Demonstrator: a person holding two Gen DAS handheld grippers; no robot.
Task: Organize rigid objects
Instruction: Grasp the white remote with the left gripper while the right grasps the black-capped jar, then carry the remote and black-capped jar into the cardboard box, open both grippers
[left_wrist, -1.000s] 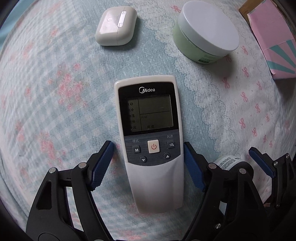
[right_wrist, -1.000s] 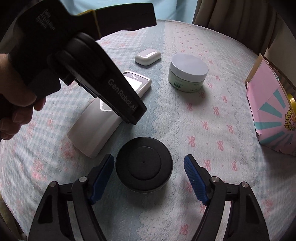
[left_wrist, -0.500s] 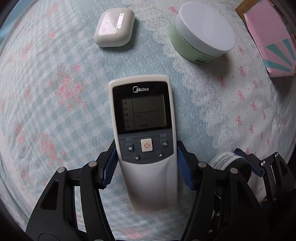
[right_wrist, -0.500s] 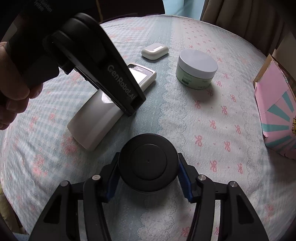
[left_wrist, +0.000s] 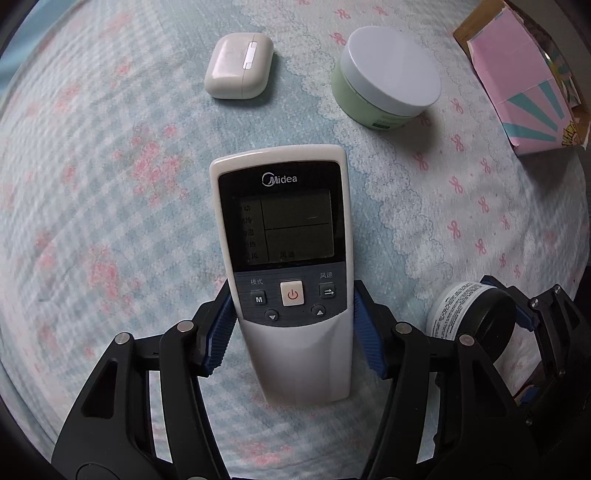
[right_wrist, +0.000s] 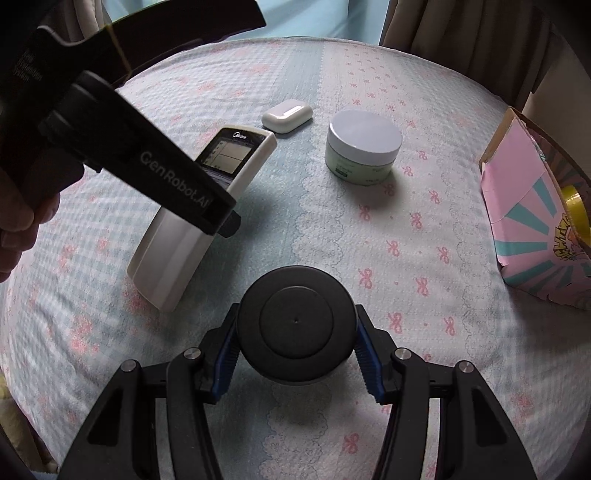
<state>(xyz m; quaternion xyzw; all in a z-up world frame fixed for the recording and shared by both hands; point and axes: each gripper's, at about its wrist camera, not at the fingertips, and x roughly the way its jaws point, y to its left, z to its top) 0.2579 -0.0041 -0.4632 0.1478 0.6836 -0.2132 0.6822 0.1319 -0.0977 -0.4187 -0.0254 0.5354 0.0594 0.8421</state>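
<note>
Both claws are loaded at once. The left gripper is clamped on the remote control, blue pads pressing its two long edges at the button band, low on the body, presumably so the screen end stays clear and the weight hangs balanced. In the right wrist view the remote's far end looks tilted up off the tablecloth, at about ten o'clock. The right gripper is squeezed shut around the black-lidded jar, gripped across its round sides at six o'clock. The earbud case and green cream jar wait at twelve, well apart. The pink box at three o'clock, open-topped, looks the likely destination.
</note>
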